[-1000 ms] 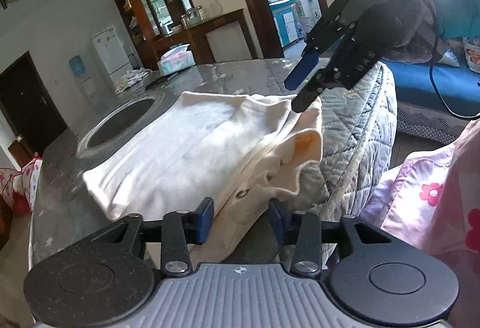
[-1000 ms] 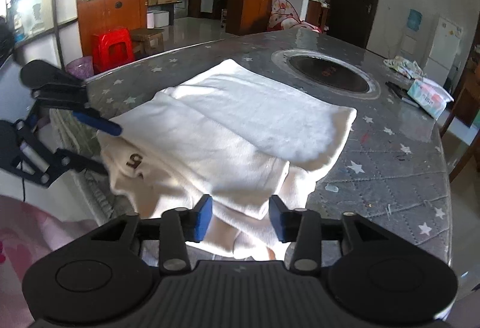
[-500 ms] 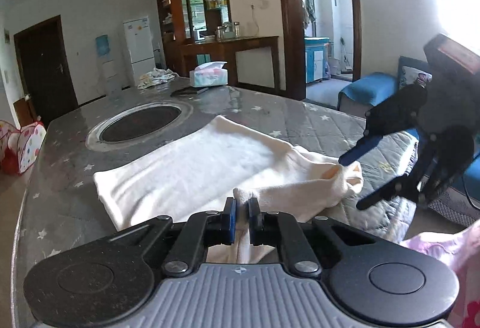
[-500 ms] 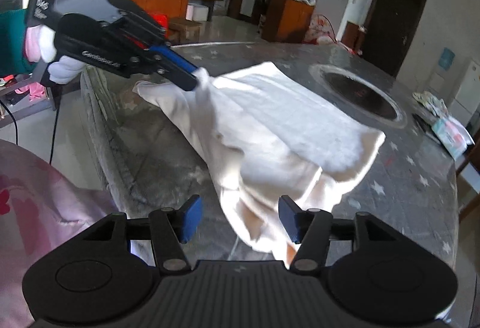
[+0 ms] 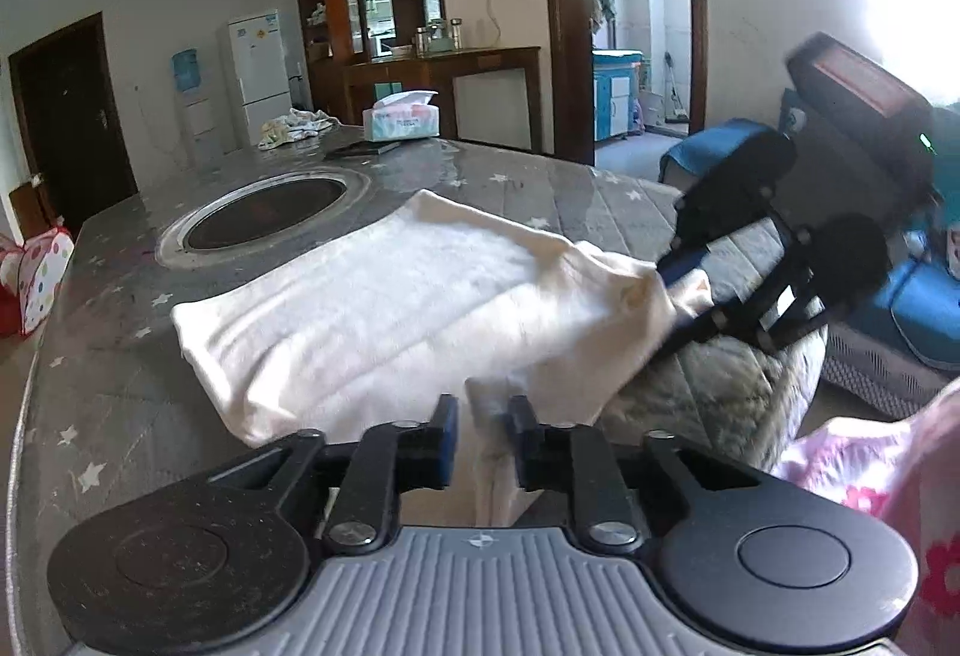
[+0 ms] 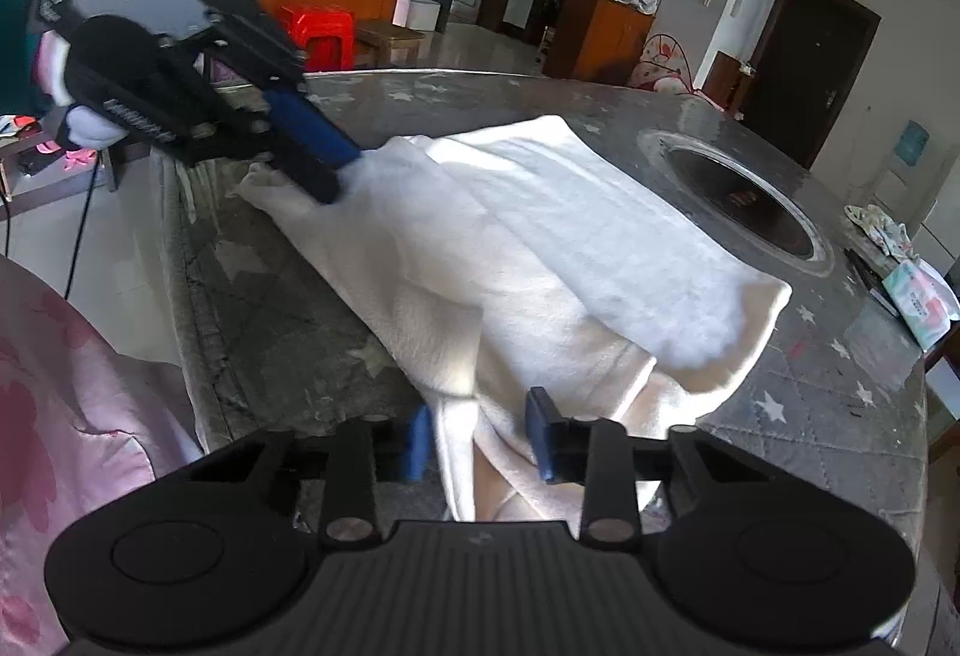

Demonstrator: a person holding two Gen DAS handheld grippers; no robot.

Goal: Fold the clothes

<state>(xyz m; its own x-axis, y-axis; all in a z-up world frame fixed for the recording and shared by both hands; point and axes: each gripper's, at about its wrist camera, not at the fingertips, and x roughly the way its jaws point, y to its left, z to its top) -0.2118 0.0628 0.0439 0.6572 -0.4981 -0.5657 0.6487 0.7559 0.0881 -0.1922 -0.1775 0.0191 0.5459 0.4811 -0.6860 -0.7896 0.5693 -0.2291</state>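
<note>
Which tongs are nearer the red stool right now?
Left. The left tongs, opening with the cloth between them, sit between the right tongs and the red stool. The right tongs, closing around cloth, are farther back.

garment [image 5: 390, 296] lies on table [image 5: 108, 374], near its edge. round inset [image 5: 267, 212] in table behind garment. tissue box [image 5: 402, 116] and crumpled cloth [image 5: 294, 125] at far table end. left gripper [image 5: 483, 434] at garment's near edge, fold between jaws; right gripper [image 5: 690, 290] at garment's right corner. cabinet [image 5: 438, 74] behind table.
</note>
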